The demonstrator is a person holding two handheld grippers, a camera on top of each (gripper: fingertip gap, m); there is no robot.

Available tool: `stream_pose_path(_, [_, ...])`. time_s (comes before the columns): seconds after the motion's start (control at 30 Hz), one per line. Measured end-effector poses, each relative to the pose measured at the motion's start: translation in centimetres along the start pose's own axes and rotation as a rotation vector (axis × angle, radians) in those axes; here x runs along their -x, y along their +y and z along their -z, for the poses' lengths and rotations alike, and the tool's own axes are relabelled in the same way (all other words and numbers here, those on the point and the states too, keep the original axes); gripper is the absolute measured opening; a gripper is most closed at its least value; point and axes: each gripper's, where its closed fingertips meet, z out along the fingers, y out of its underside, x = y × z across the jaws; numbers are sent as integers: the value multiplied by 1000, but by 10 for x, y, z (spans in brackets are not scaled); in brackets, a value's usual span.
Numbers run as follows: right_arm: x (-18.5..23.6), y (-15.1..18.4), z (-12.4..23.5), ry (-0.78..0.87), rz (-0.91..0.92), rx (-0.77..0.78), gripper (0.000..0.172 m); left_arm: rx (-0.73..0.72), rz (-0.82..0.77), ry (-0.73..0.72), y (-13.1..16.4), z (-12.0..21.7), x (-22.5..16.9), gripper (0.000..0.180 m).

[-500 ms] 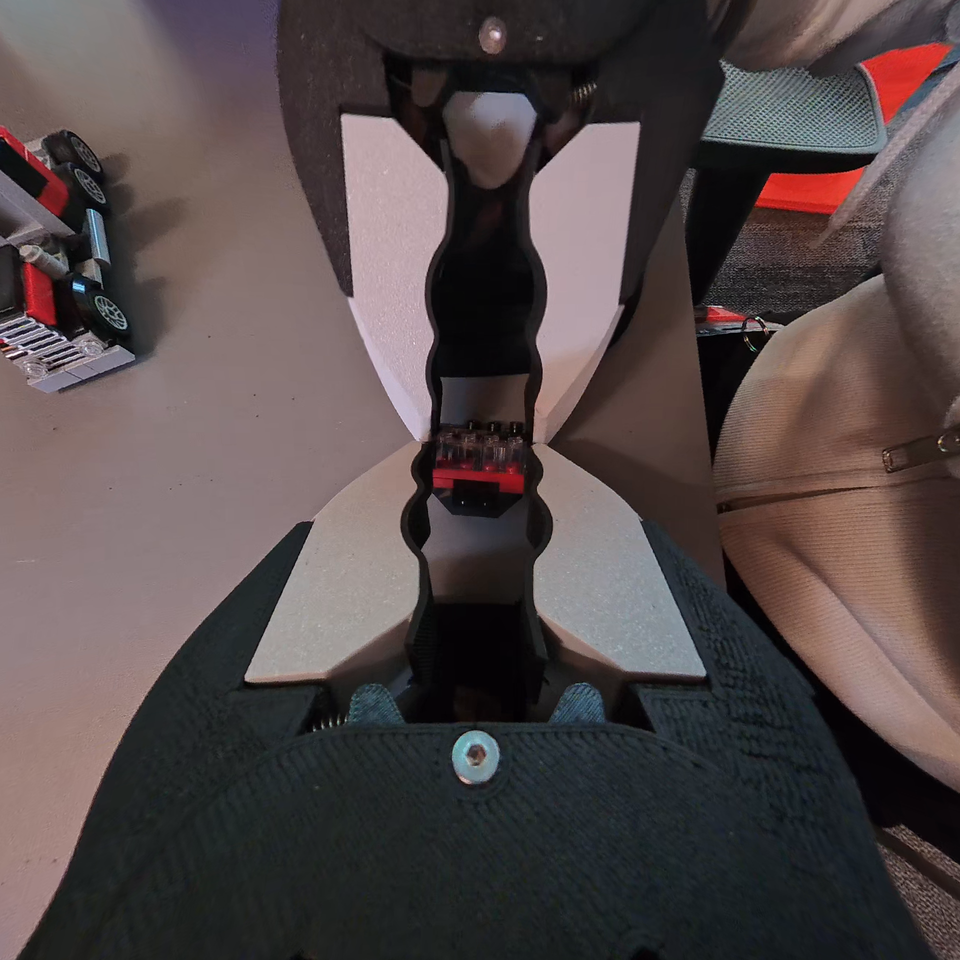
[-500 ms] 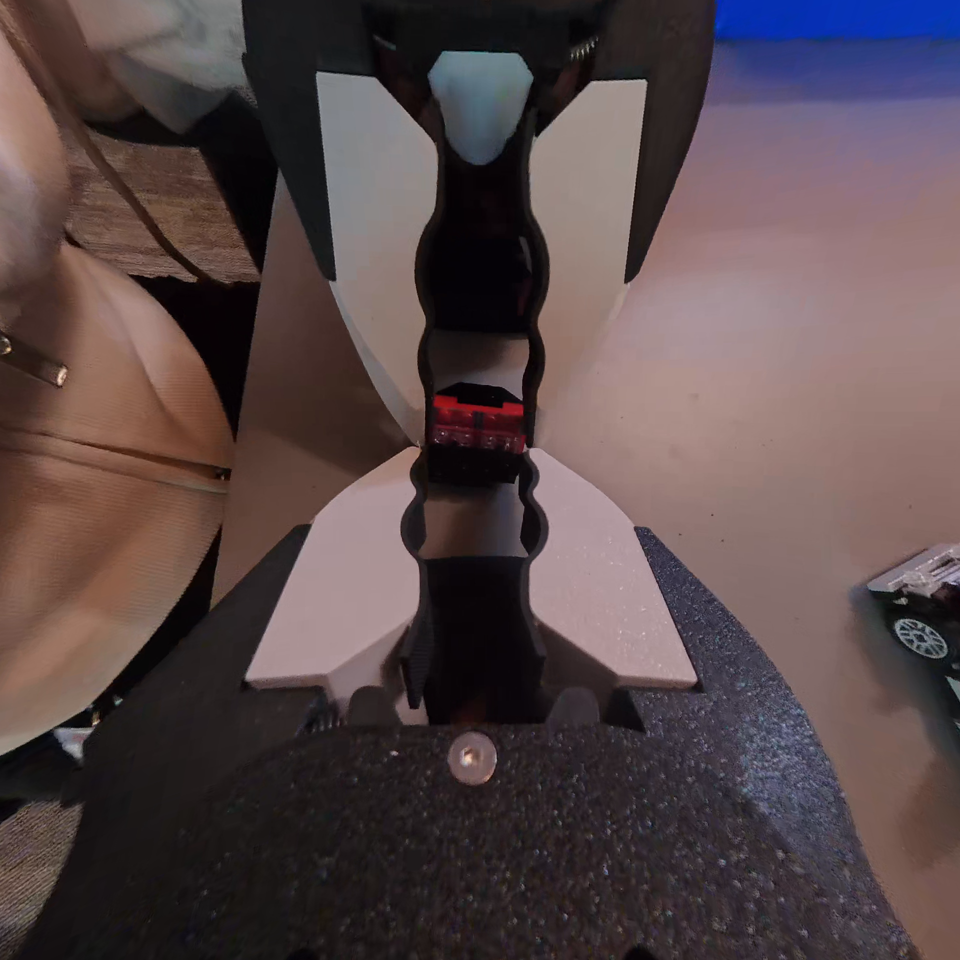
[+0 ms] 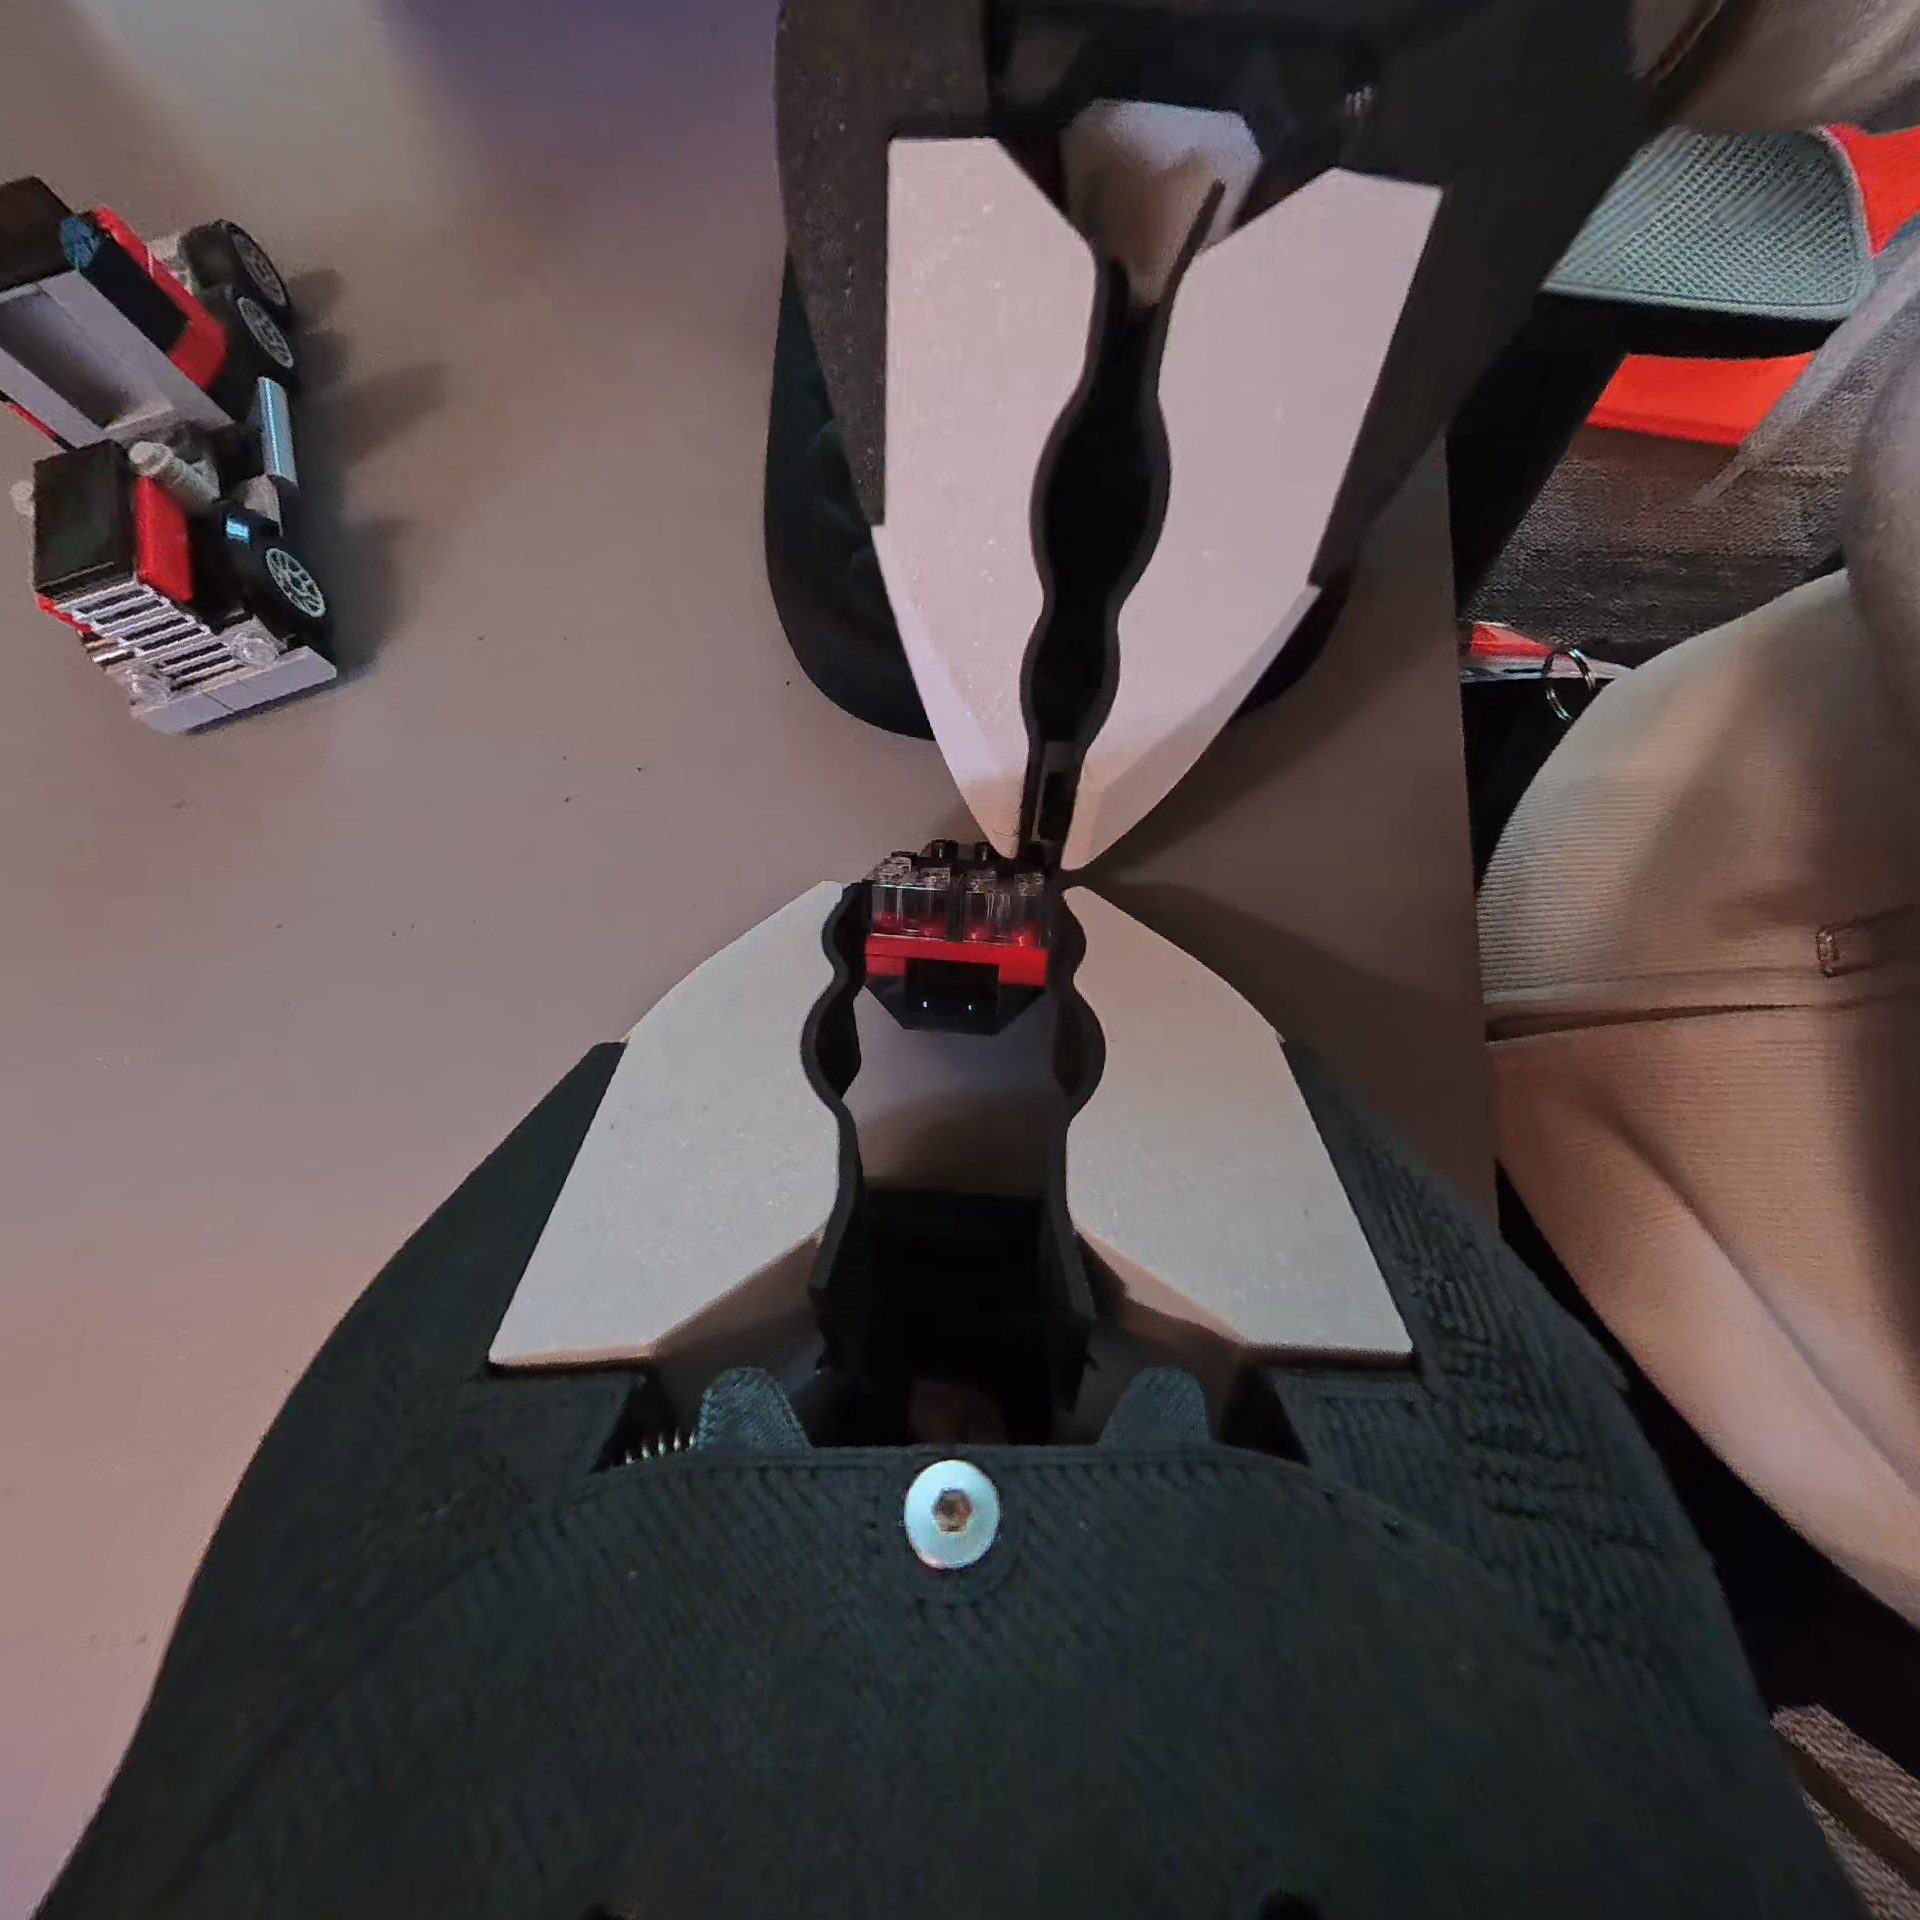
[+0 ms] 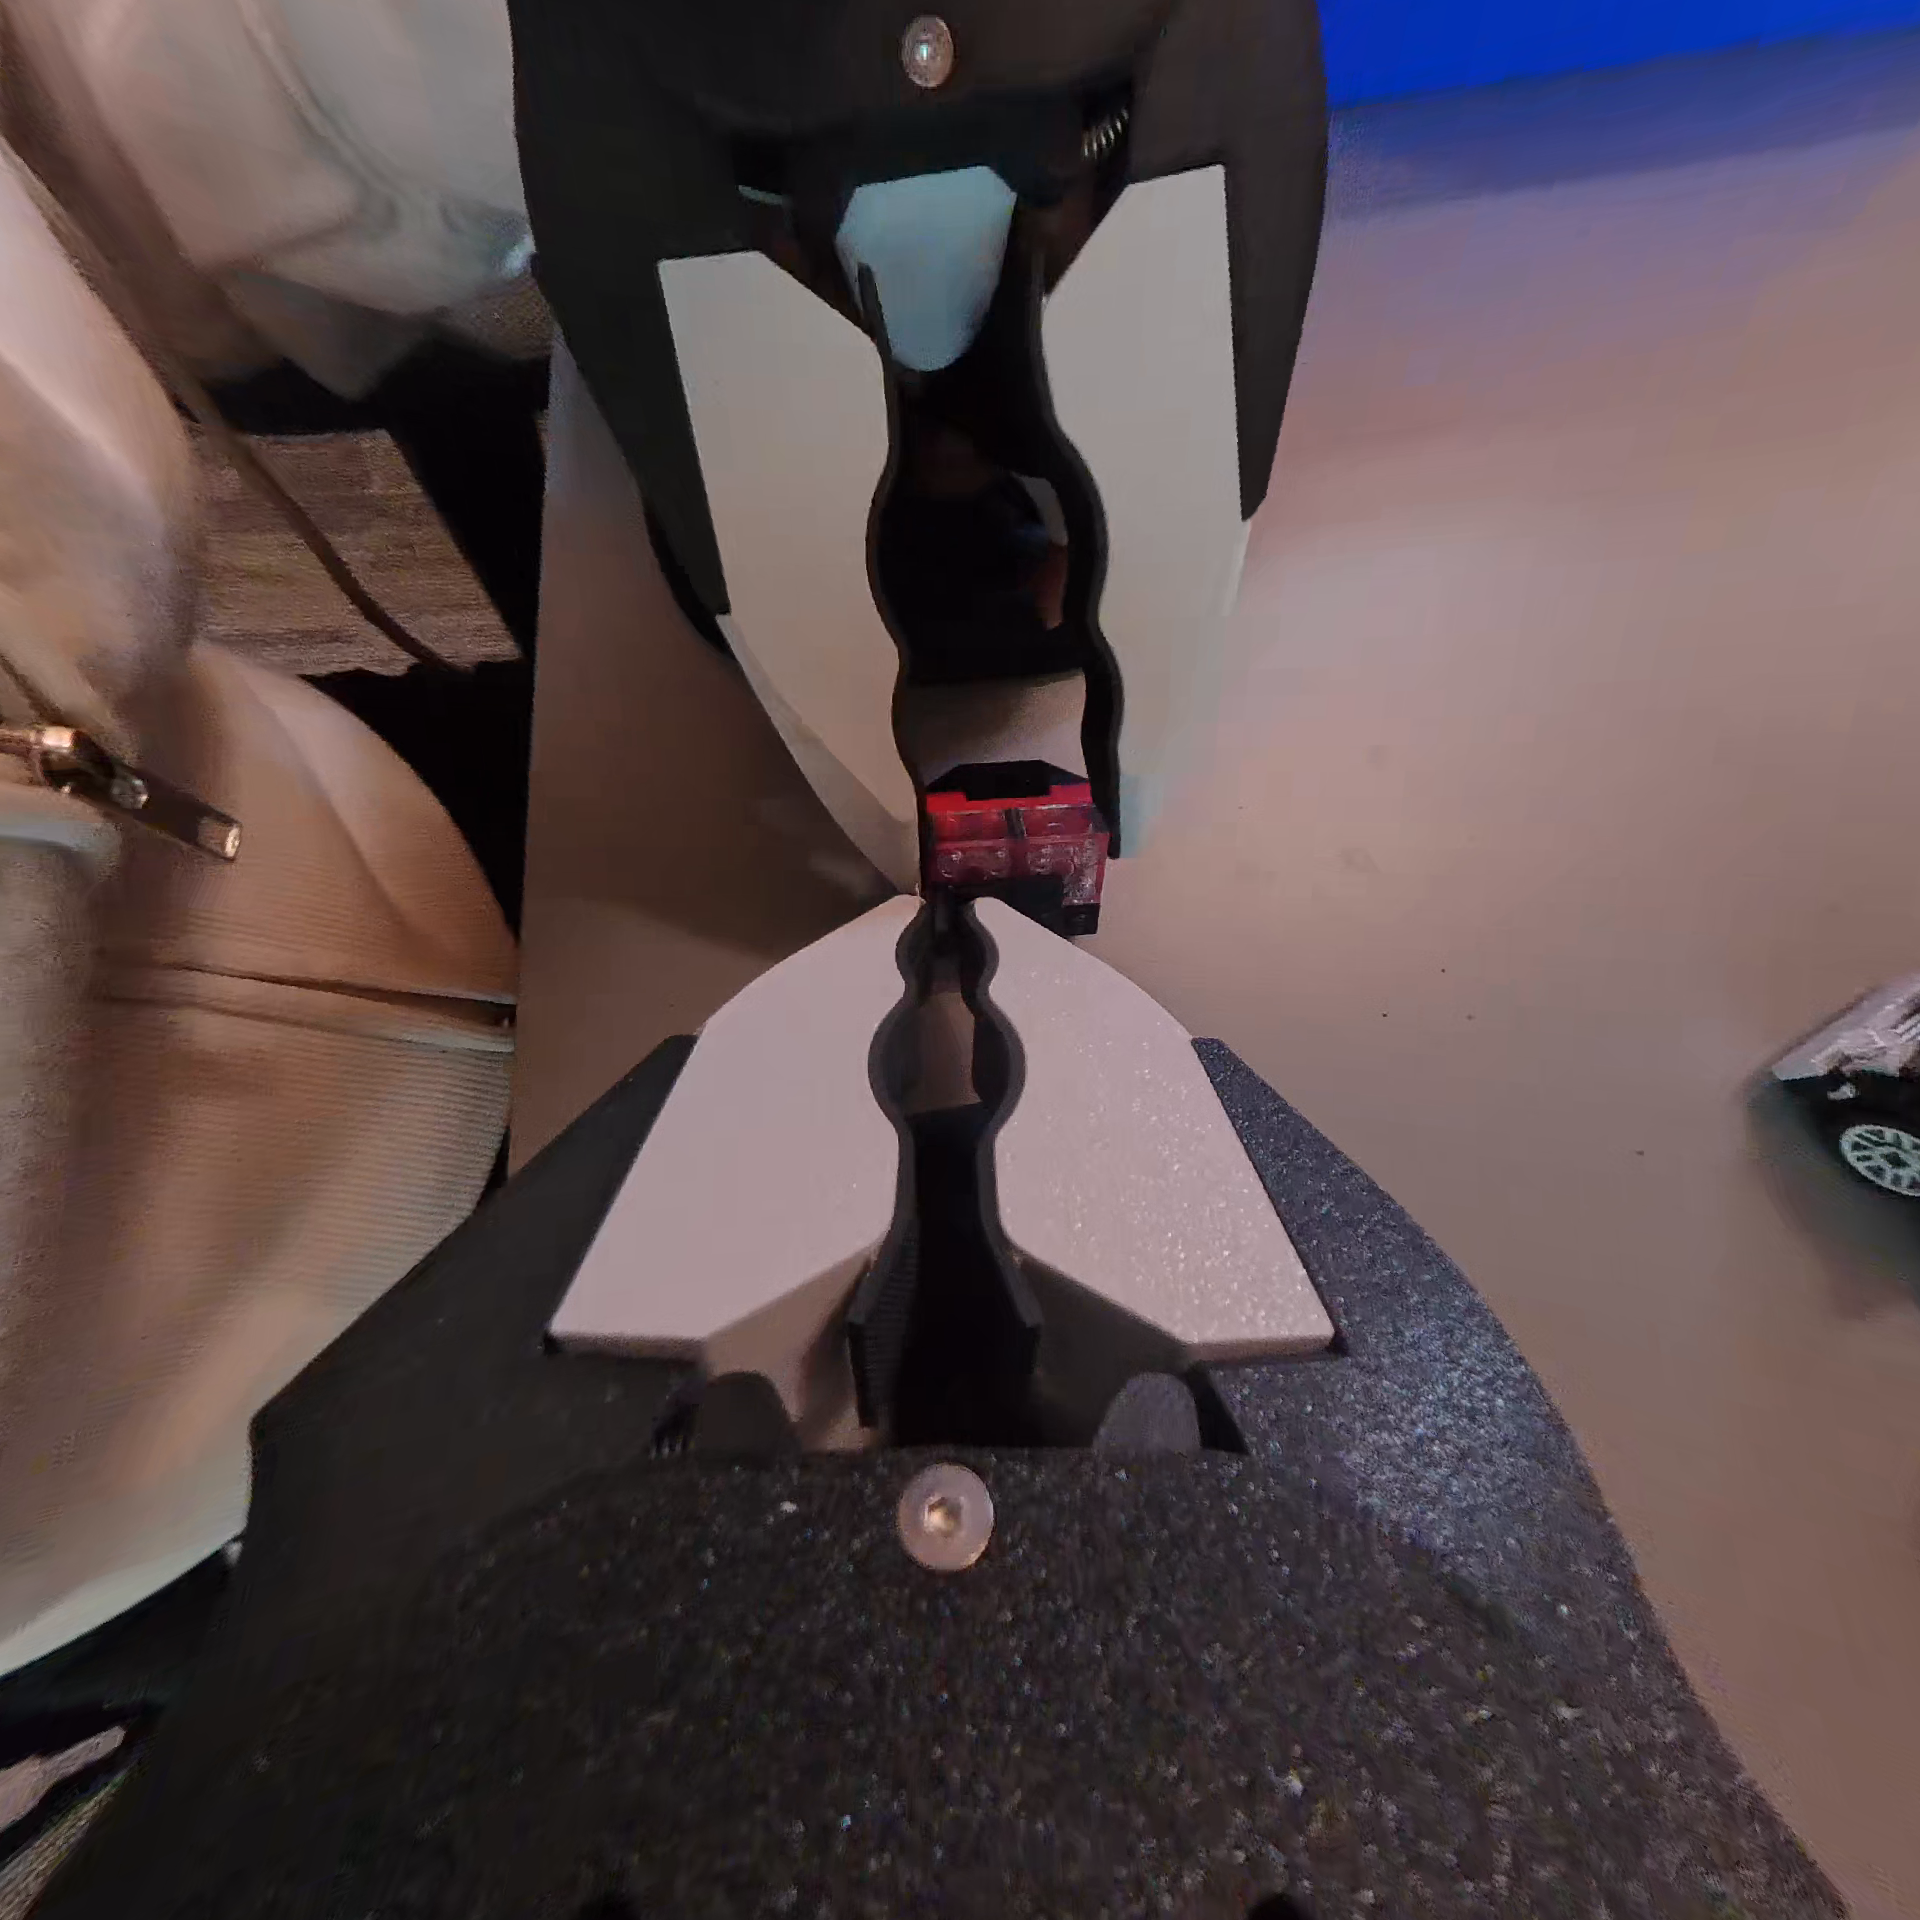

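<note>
Clamping a small brick piece (image 3: 958, 940) of red, clear and black parts between its fingertips, the left gripper (image 3: 956, 925) holds it steady above the table (image 3: 582, 935). Opposite, the right gripper (image 4: 948, 920) meets it tip to tip; its jaws are pressed nearly together on what looks like a thin black edge at the piece's far side, though what they pinch cannot be told for certain. Farther off, a toy truck (image 3: 166, 457) lies on the table, well apart.
</note>
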Motion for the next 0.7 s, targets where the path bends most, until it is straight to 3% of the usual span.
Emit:
stream_pose_path(0.13, [-10,-3,5,16,-17,-27,18,-4,-6,-3,0,0,0,35])
stream_pose_path(0.4, [-10,-6,7,-9,-38,-56,2,2,14,-22,0,0,3,35])
stream_pose_path(0.53, [-17,6,17,43,-12,22,16,6,20,-62,1,0,8,35])
stream_pose_path(0.7, [7,15,22,-69,-13,108,18,18,37,-88,2,0,12,41])
